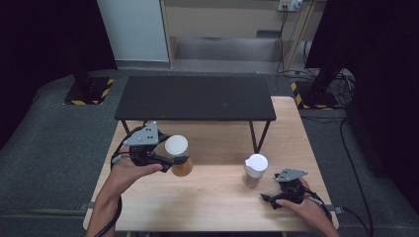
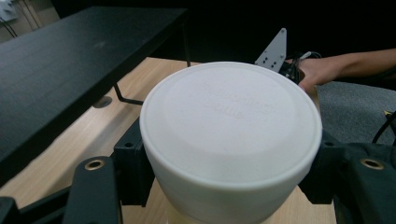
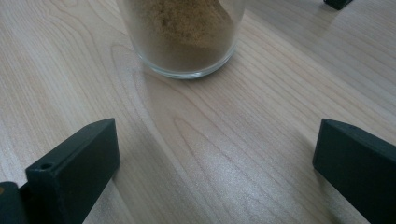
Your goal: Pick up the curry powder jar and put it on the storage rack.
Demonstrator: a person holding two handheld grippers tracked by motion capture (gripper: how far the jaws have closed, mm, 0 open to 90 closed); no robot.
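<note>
White-lidded jar [image 1: 178,155] with orange-brown stuff inside is sitting tight between the jaws of my left gripper [image 1: 165,157]; I am holding it up above the left part of the wooden table [image 1: 207,197], near the black shelf [image 1: 195,98]. My right gripper [image 1: 281,195] is resting near the table's front right corner, its jaws standing wide apart and holding nothing. A second jar [image 1: 255,170] (white lid, brown powder) is standing just ahead of it on the table.
</note>
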